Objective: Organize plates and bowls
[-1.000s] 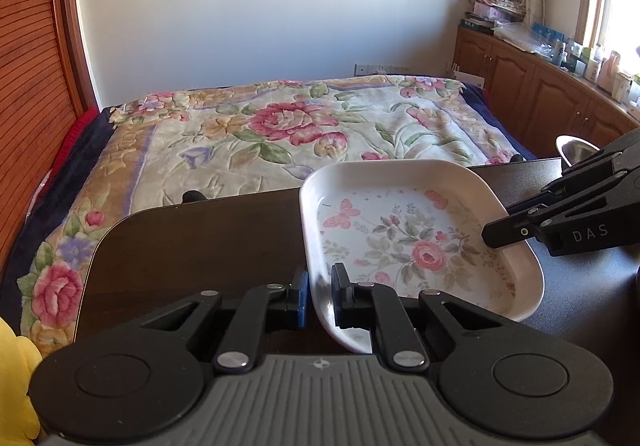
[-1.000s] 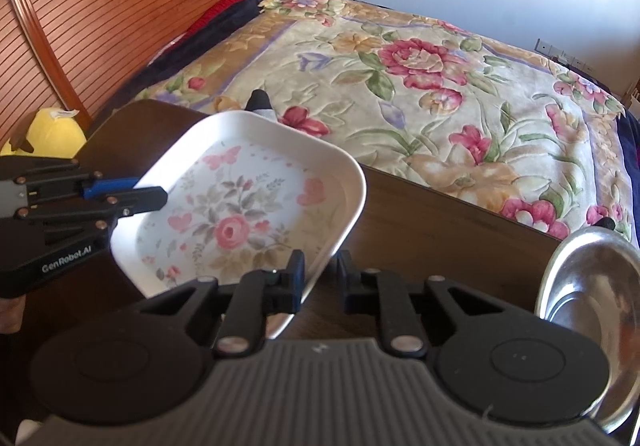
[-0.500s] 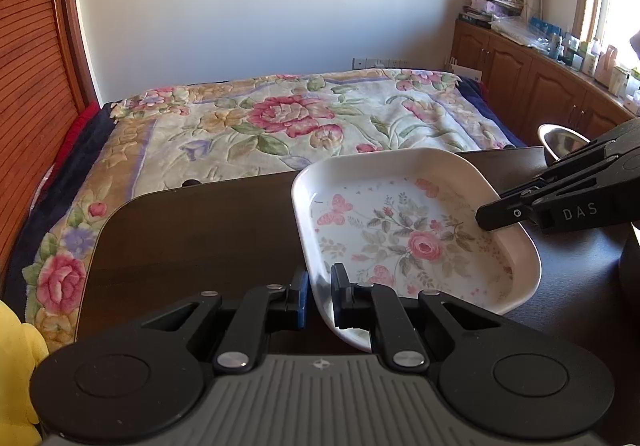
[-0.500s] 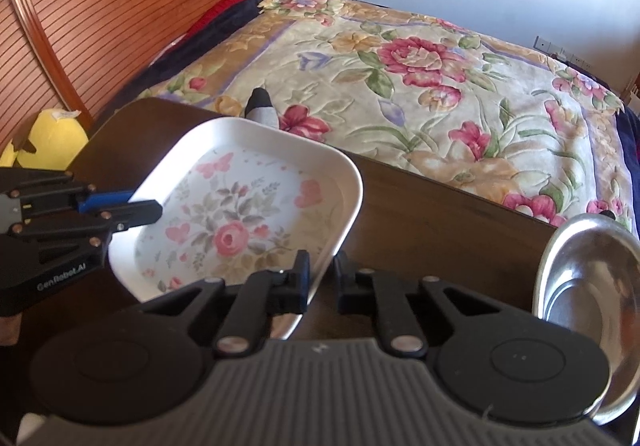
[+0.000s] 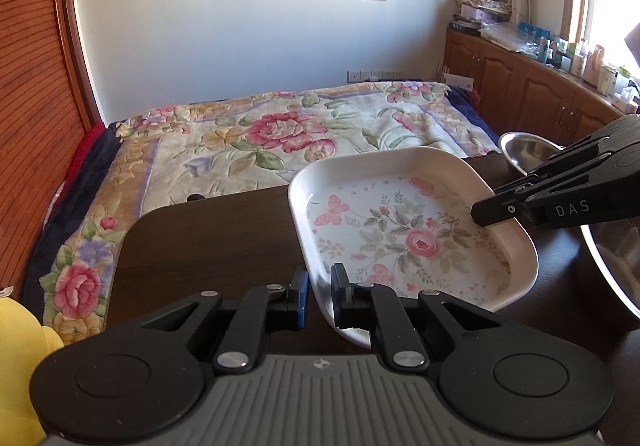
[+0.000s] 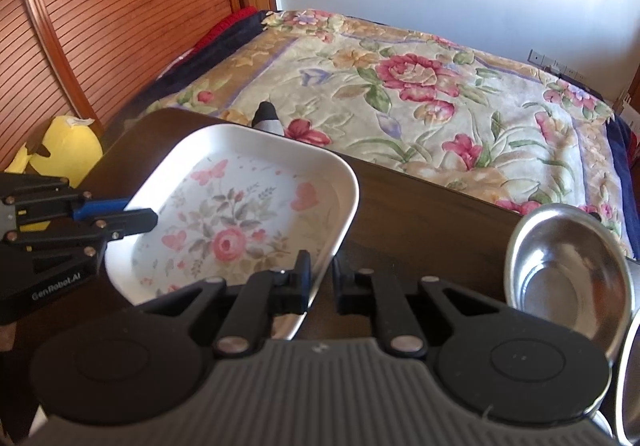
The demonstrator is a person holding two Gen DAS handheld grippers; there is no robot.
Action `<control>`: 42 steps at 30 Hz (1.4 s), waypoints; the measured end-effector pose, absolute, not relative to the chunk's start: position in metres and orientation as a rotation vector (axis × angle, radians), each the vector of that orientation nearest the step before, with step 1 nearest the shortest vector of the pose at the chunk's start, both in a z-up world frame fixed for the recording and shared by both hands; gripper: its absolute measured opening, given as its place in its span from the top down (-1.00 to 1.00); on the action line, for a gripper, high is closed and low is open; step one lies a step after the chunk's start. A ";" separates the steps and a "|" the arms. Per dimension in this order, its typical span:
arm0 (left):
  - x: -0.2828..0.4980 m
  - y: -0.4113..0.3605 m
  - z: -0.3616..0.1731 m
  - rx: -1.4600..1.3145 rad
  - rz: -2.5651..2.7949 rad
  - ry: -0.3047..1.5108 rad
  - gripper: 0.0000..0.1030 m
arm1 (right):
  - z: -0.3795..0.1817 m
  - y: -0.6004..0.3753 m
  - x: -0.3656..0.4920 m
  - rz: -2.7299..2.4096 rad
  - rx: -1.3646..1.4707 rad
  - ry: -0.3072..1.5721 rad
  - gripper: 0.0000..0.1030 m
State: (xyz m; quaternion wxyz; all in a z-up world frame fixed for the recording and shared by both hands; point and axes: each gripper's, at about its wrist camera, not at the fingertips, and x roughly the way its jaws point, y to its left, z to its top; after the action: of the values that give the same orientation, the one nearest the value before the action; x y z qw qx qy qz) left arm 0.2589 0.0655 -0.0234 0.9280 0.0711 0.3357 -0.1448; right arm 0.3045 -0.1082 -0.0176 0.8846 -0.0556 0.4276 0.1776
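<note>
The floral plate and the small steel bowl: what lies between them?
Only bare dark table between plate and bowl, seen in the right wrist view.

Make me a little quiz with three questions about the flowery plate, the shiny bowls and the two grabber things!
1. Where is the small steel bowl from the flowery plate in the right wrist view?
A. right of it
B. on top of it
C. under it

2. What colour is the plate's rim?
A. green
B. white
C. black

3. How is the plate held?
A. by nothing
B. by one gripper
C. by both grippers

Answers:
1 A: it sits apart on the dark table, rightward.
2 B: the rim is plain white around pink flowers.
3 C: the left gripper and the right gripper each pinch an edge between their fingers.
</note>
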 end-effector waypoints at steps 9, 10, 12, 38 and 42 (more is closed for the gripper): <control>0.215 0.063 -0.012 0.159 -0.309 0.661 0.74 | 0.000 -0.111 0.272 0.377 -0.120 0.851 0.75; 0.211 0.063 -0.013 0.157 -0.312 0.664 0.74 | 0.001 -0.112 0.267 0.380 -0.121 0.847 0.75; 0.204 0.063 -0.014 0.154 -0.316 0.665 0.74 | 0.000 -0.113 0.258 0.387 -0.120 0.847 0.75; 0.114 0.066 0.000 0.149 -0.349 0.611 0.75 | 0.009 -0.121 0.177 0.404 -0.136 0.796 0.74; 0.108 0.065 -0.005 0.143 -0.339 0.621 0.75 | 0.010 -0.124 0.167 0.417 -0.128 0.786 0.75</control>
State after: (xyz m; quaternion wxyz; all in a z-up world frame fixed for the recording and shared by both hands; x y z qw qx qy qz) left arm 0.1084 0.0649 -0.0049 0.9356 0.0699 0.3040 -0.1656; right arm 0.1670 -0.1236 0.0100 0.9007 -0.0619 0.3799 0.2016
